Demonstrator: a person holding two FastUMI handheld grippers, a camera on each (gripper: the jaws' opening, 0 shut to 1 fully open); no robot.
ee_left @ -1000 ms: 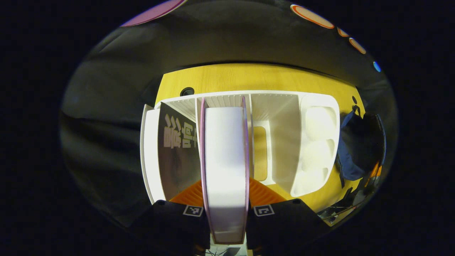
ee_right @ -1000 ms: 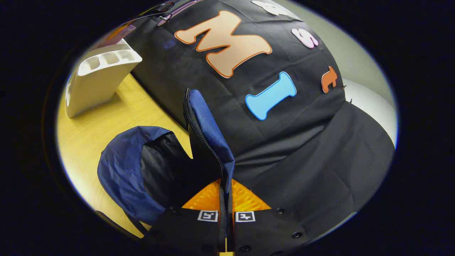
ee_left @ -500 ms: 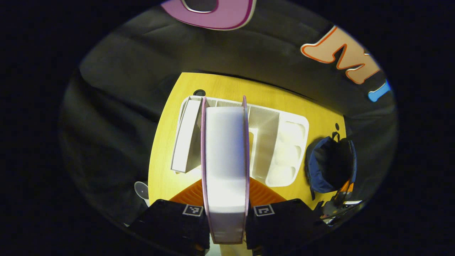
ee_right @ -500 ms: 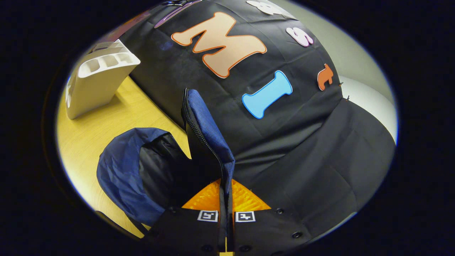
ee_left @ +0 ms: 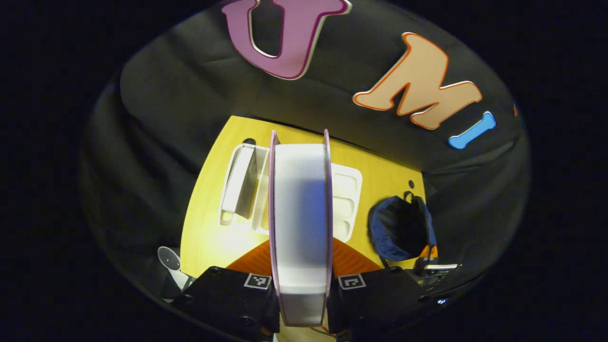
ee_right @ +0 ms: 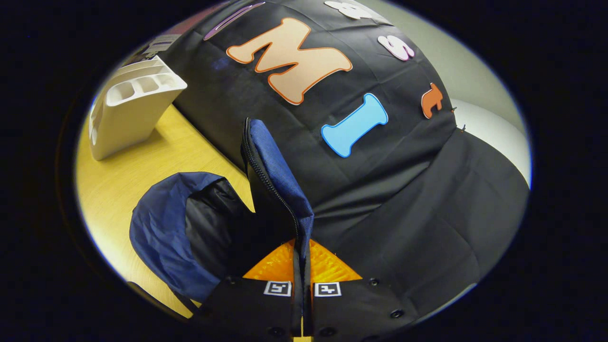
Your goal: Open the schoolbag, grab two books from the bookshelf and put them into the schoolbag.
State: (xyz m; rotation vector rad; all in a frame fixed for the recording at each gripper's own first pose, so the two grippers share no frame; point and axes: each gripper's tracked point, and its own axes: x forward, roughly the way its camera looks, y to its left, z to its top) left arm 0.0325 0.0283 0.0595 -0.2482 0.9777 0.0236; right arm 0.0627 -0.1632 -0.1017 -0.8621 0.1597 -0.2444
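In the left gripper view my left gripper [ee_left: 300,280] is shut on a thick book [ee_left: 299,218] with pink covers, its white page edge facing me, held high above the table. Far below it stands the white bookshelf [ee_left: 242,190] with one more book [ee_left: 236,186] leaning in its left slot. The navy schoolbag [ee_left: 401,228] lies open to the right of the shelf. In the right gripper view my right gripper [ee_right: 302,285] is shut on the schoolbag's zipper flap [ee_right: 275,175], holding it upright so the dark mouth [ee_right: 223,223] gapes.
The yellow wooden table [ee_right: 137,161] carries the bookshelf [ee_right: 130,107] at its far left in the right gripper view. A small pale spoon-like object [ee_left: 168,261] lies off the table's near left corner. Black cloth wall surrounds the table.
My left gripper has risen well above the shelf with the pink-covered book; shelf and bag look smaller. The right gripper keeps hold of the flap, hardly moving.
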